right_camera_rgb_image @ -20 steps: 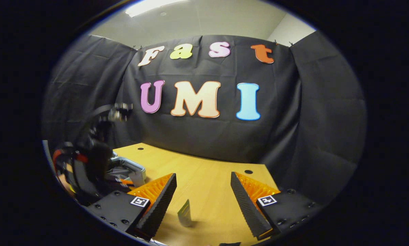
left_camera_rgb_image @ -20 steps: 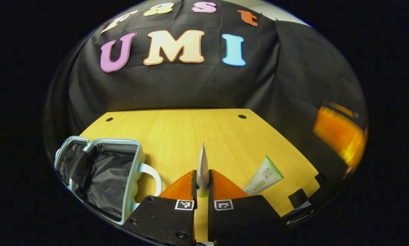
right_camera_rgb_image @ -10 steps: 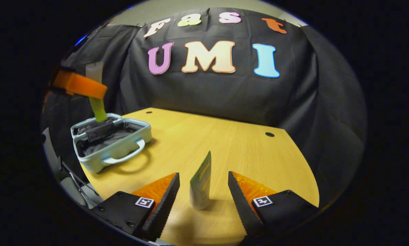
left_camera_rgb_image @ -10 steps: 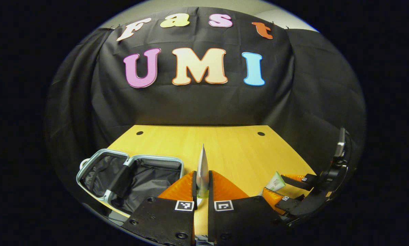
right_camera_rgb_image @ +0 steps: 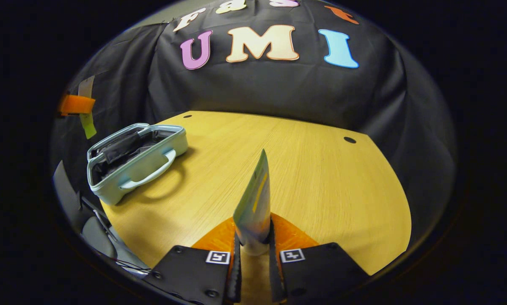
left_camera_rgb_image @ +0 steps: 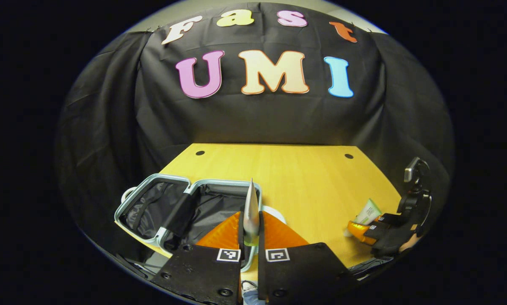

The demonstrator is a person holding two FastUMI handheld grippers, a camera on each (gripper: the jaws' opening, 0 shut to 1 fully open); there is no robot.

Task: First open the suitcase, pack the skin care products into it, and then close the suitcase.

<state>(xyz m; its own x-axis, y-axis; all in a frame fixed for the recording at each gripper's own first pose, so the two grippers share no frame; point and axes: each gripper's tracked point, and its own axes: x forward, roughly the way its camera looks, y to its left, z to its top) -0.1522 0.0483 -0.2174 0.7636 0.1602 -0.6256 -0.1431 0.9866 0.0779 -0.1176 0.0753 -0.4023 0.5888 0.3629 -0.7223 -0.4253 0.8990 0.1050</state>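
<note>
Suitcase [left_camera_rgb_image: 185, 203] lies open on the wooden table [left_camera_rgb_image: 304, 178], pale blue-green hard shell w/ rounded corners, dark crinkly fabric lining inside, a dark strap across the divide betw. its two halves. Same case in the right gripper view [right_camera_rgb_image: 137, 159], at the table's left edge, curved handle on its near side facing the cam.

Left gripper [left_camera_rgb_image: 250, 231] is clamped tight on a tube [left_camera_rgb_image: 251, 207], seen edge-on: thin, silvery-grey, tapering to a flat crimped point at the top, greenish at the base. It sits just above the near rim of the suitcase. No writing legible on it.

Right gripper [right_camera_rgb_image: 253, 245] is closed on a second tube [right_camera_rgb_image: 254, 203], both fingers pressing its lower end; tube stands upright, flat crimp at top, pale w/ a green-yellow stripe down its face. There's print on it, too small to read. In the left gripper view that tube [left_camera_rgb_image: 368, 211] shows white-and-green at the table's right edge, in the right gripper [left_camera_rgb_image: 363, 231], well apart from the suitcase.

Table: light wood grain, smooth, w/ small dark round holes near the back edge.
</note>
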